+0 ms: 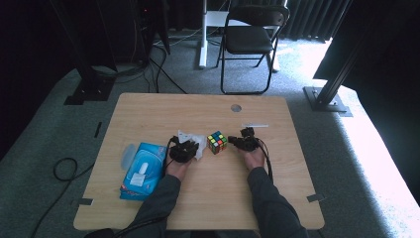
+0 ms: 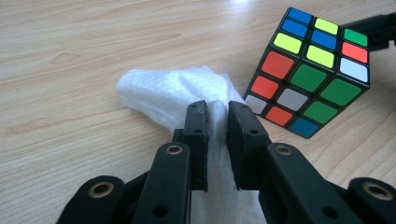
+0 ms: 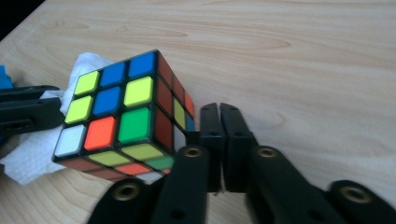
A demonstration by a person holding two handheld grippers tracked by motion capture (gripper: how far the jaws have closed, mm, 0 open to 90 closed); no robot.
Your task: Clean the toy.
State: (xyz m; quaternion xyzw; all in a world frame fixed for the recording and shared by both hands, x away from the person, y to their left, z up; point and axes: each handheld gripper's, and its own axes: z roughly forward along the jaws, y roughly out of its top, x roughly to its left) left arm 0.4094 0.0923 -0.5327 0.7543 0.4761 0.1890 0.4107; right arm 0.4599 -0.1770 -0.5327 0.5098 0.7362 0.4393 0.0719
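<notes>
High view: fixed above the person's edge, facing forward and down on the whole surface (image 1: 148,111).
Left gripper view: close and low, cube (image 2: 312,74) at upper right of the frame.
Right gripper view: close, cube at left.
Shared: cube, white tissue (image 3: 35,151).

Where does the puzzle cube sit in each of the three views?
High view: the puzzle cube stands near the table's middle, between the two grippers.
Left gripper view: the cube is at upper right, past the jaws.
Right gripper view: the cube is left of centre, beside the closed jaws.
Shared landmark: the white tissue next to the cube.
</notes>
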